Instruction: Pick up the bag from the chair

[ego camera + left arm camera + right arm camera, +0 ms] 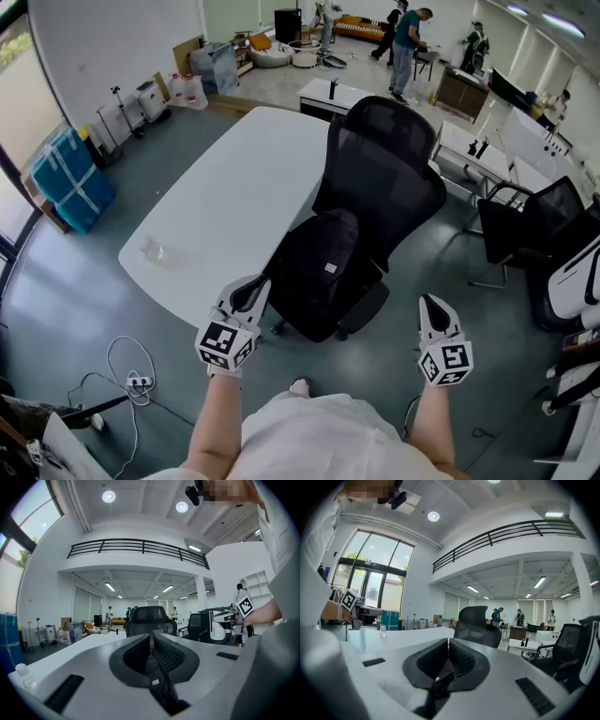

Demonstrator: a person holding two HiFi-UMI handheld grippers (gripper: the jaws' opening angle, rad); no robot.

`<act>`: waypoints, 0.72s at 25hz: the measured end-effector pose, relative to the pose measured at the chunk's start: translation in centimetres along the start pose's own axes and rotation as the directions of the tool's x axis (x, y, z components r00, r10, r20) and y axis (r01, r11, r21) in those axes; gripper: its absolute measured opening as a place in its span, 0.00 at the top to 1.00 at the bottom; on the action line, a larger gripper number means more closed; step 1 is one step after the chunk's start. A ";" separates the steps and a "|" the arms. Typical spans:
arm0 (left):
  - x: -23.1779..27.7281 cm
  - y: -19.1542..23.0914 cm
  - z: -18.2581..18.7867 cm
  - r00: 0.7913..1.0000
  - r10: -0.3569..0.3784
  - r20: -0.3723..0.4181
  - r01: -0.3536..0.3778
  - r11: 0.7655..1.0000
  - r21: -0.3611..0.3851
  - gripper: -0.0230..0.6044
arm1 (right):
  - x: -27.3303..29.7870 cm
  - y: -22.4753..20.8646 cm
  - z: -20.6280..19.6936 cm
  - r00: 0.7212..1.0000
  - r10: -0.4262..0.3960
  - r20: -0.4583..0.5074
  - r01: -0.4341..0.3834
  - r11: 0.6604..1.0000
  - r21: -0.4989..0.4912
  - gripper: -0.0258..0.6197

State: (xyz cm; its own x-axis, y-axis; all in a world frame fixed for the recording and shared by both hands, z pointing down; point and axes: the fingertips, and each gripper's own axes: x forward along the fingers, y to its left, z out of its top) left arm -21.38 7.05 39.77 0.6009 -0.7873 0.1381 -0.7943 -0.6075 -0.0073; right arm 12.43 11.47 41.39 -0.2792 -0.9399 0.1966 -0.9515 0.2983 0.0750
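Note:
A black backpack [319,272] stands on the seat of a black mesh office chair [394,159], leaning on its backrest. My left gripper [249,292] hovers at the bag's lower left edge, jaws shut and empty. In the left gripper view the bag [157,686] and its small white label show just below the closed jaws. My right gripper [434,309] is held right of the chair, well apart from the bag, also shut on nothing. The right gripper view shows the chair's backrest [476,623] ahead.
A white oval table [225,197] runs along the chair's left, with a small clear bottle [153,249] on it. A power strip with cable [139,380] lies on the floor at left. Another black chair [534,225] and desks stand at right. People stand far back.

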 end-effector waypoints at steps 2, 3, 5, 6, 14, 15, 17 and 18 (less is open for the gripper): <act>0.7 0.8 -0.2 1.000 -0.009 0.003 0.009 1.000 -0.010 0.89 | 0.9 0.6 -0.1 1.000 0.005 -0.015 -0.005 1.000 -0.010 0.93; 1.1 1.0 -0.4 1.000 -0.013 0.002 0.013 1.000 -0.016 0.89 | 1.3 0.7 -0.2 1.000 0.008 -0.024 -0.008 1.000 -0.015 0.93; 1.8 1.4 -1.0 1.000 -0.021 -0.003 0.021 0.999 -0.028 0.89 | 2.0 0.9 -0.4 0.999 0.012 -0.040 -0.012 1.000 -0.022 0.93; 2.2 1.6 -1.3 1.000 -0.023 -0.006 0.023 0.999 -0.035 0.89 | 2.5 0.8 -0.5 0.999 0.013 -0.048 -0.014 1.000 -0.025 0.93; 7.0 2.9 -2.4 1.000 -0.014 -0.021 0.012 0.997 -0.076 0.89 | 8.1 -1.4 -0.9 0.995 0.058 -0.084 -0.062 0.997 -0.048 0.93; 7.6 2.9 -2.5 1.000 -0.008 -0.027 0.006 0.997 -0.079 0.89 | 8.7 -1.8 -1.0 0.994 0.066 -0.085 -0.070 0.996 -0.046 0.93; 8.9 3.0 -2.7 0.999 0.006 -0.040 -0.009 0.997 -0.083 0.89 | 10.1 -2.7 -1.3 0.994 0.076 -0.084 -0.081 0.995 -0.050 0.93; 9.7 3.1 -2.8 0.999 0.013 -0.044 -0.016 0.996 -0.083 0.89 | 10.9 -3.3 -1.4 0.993 0.080 -0.084 -0.085 0.995 -0.054 0.93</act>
State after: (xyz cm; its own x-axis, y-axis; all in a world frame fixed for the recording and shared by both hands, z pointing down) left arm -18.30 -2.16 43.83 0.5862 -0.7895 0.1817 -0.8087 -0.5837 0.0731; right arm 12.67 0.45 44.67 -0.3426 -0.8958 0.2832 -0.9161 0.3853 0.1106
